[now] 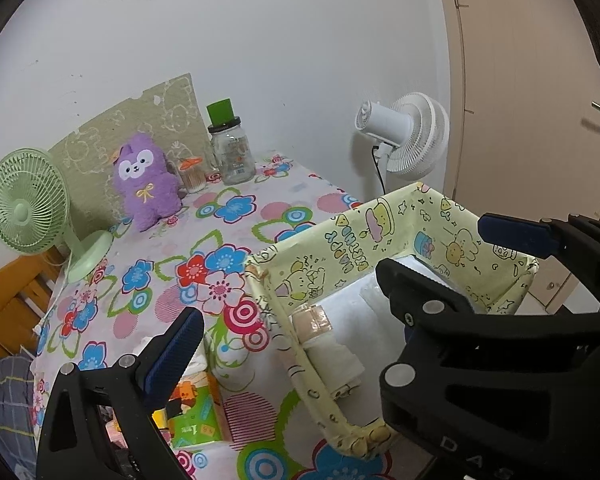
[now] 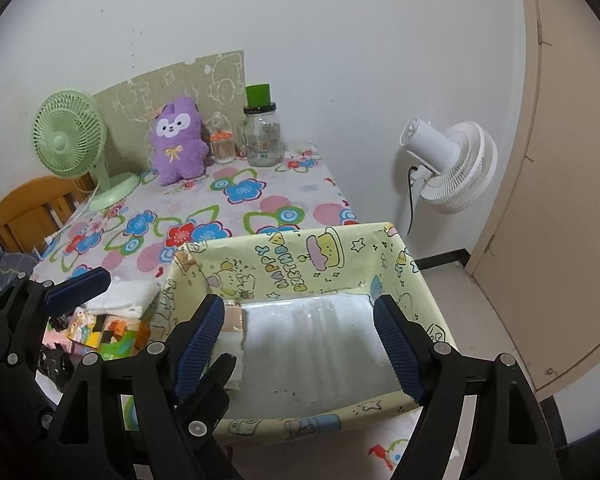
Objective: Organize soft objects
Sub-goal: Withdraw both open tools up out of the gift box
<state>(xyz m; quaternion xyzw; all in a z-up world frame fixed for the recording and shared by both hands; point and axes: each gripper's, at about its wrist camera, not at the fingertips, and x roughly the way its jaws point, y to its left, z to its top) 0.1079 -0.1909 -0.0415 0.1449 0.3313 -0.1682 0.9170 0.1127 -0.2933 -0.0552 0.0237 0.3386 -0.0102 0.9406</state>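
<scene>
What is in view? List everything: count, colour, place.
Plush: 1, purple, table's back.
Board: 1, beige, leaning on wall.
Jar: 1, clear, green lid, right of plush.
Pot: 1, orange lid, between plush and jar.
Desk fan: 1, green, table's back left.
Stand fan: 1, white, beyond table.
Box: 1, yellow, table's near right.
Packs: at least 2, white, inside box.
Tissue box: 1, green-orange, left of box.
Claws: 2, black, open, by box: left, right.

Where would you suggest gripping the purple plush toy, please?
Grip the purple plush toy across its narrow upper body below the head, coming from the front: it sits upright against the board, with the green fan left and the cotton-swab jar right.
</scene>
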